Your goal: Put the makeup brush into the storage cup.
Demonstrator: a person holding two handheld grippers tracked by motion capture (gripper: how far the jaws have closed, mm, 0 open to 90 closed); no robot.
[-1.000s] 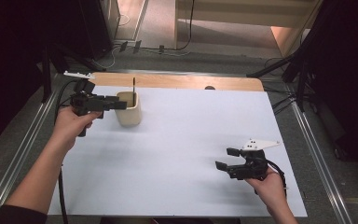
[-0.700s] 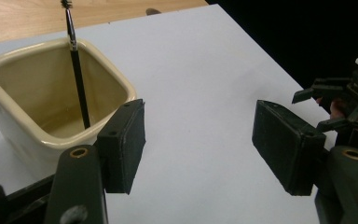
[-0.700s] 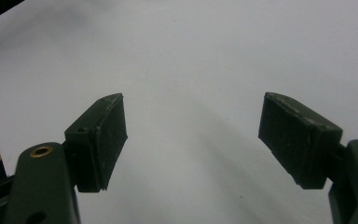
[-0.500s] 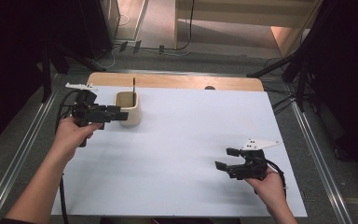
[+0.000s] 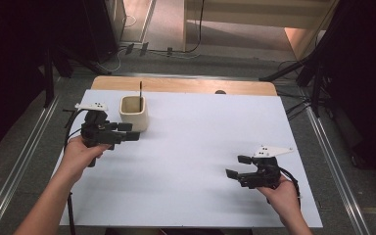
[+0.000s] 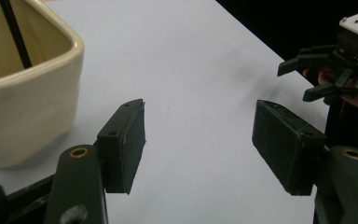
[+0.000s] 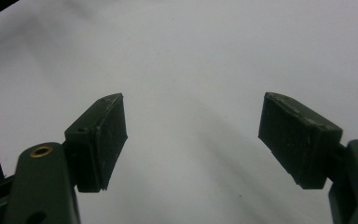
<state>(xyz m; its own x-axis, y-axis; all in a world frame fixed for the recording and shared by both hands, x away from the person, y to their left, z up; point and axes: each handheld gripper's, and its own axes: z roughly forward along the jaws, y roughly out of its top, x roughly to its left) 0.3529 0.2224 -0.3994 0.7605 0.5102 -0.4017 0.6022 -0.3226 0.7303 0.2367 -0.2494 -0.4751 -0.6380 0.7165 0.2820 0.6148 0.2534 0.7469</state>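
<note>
A cream square cup (image 5: 134, 112) stands at the back left of the white table sheet (image 5: 196, 147), with a thin black stick (image 5: 140, 90) upright inside it. My left gripper (image 5: 129, 131) sits just in front and left of the cup, open and empty, jaws pointing right. In the left gripper view the cup (image 6: 23, 79) fills the upper left, beside the left jaw, and the stick (image 6: 16, 32) leans inside it. My right gripper (image 5: 235, 166) rests low at the front right, open, nothing between its jaws. It also appears far off in the left gripper view, as the right gripper (image 6: 303, 77).
A wooden board (image 5: 186, 85) edges the far side of the sheet. Metal rails (image 5: 330, 156) run along both sides of the table. Dark stands and cables sit on the floor beyond.
My left gripper has come down and toward the near side, from beside the cup's rim to a spot in front of it. The right gripper has stayed put.
</note>
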